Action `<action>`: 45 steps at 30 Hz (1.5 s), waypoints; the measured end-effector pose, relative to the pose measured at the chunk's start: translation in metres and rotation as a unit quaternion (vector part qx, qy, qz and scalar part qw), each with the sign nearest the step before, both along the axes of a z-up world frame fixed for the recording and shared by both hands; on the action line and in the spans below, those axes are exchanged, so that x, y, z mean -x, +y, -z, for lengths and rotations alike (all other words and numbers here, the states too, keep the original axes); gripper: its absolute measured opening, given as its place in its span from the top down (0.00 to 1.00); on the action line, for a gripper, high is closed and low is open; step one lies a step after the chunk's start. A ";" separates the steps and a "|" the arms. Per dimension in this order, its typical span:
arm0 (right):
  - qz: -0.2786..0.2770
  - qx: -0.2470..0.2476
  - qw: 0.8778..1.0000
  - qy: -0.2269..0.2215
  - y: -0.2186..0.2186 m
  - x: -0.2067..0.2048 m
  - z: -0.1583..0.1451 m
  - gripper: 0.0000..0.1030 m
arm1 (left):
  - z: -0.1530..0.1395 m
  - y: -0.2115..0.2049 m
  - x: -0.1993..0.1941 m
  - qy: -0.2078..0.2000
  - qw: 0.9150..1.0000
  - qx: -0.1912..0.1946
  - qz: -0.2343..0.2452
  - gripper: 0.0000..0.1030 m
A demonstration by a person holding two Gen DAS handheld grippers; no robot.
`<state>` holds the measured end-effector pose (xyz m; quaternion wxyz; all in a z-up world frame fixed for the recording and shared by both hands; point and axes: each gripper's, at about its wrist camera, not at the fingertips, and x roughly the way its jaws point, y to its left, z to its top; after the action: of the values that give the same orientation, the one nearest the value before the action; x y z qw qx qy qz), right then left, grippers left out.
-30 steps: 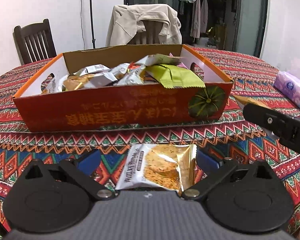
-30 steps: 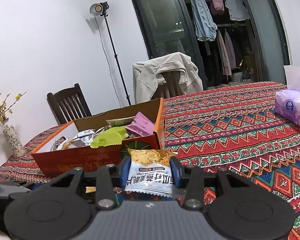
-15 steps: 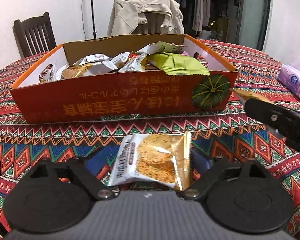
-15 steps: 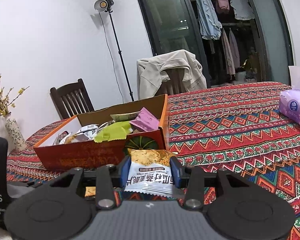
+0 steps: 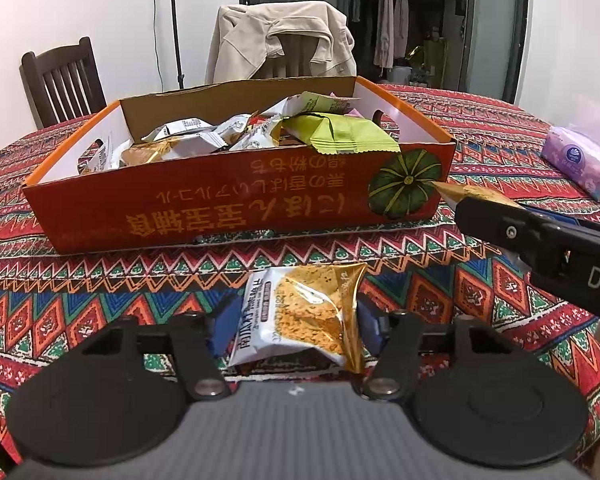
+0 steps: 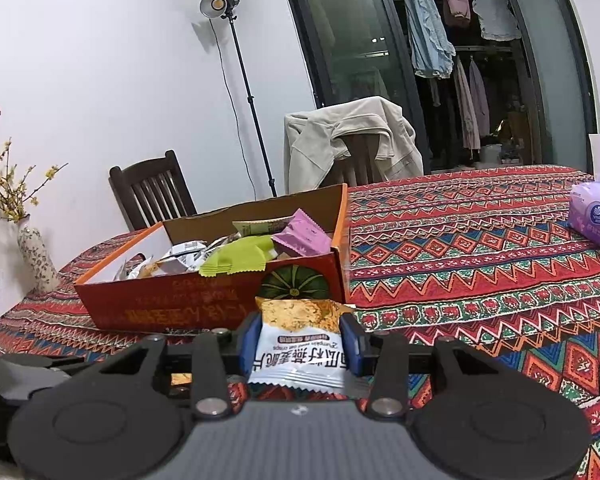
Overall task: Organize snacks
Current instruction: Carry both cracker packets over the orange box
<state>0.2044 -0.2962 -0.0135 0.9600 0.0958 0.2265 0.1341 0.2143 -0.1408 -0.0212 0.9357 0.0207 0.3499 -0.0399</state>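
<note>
A round table covered in a red patterned cloth [image 5: 480, 256] fills the room's foreground, with a pale wall and a dark glass door behind it.

On that cloth, just in front of the box, lies a white and gold cracker packet [image 5: 304, 312], flat, between the blue pads of the left gripper [image 5: 296, 326]. Those jaws have just been closing in on it; the pads stand at its two edges, and whether they press yet cannot be told. The right gripper [image 6: 300, 342] is clenched on a second packet [image 6: 300, 344] of the same kind, held clear of the cloth near the box's front right corner.

The orange cardboard box [image 5: 236, 216] sits open-topped past both packets, a green pumpkin printed on its front. Inside is a loose heap of snacks: silver-white wrappers [image 5: 192, 138] towards the left, a lime-green pouch [image 5: 340, 134] draped over the front rim at the right, and a pink pouch [image 6: 302, 236] leaning in the right corner.

Well apart to the right lies a purple tissue pack [image 5: 580, 160]. Behind the table stand a dark wooden chair [image 5: 64, 80] and another chair draped with a beige jacket [image 5: 280, 40]. A flowered vase [image 6: 36, 256] with yellow sprigs stands at the table's left edge, and a lamp on a stand [image 6: 220, 2] rises by the wall.
</note>
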 end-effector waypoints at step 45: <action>-0.018 0.037 0.996 -0.080 0.071 -0.048 -0.091 0.60 | -0.108 0.103 -0.029 -0.163 0.984 0.059 -0.032 0.47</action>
<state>0.2521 -0.2252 0.0780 0.9754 0.0449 0.1557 0.1497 0.2431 -0.0374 0.0867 0.9805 -0.0391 0.1905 -0.0267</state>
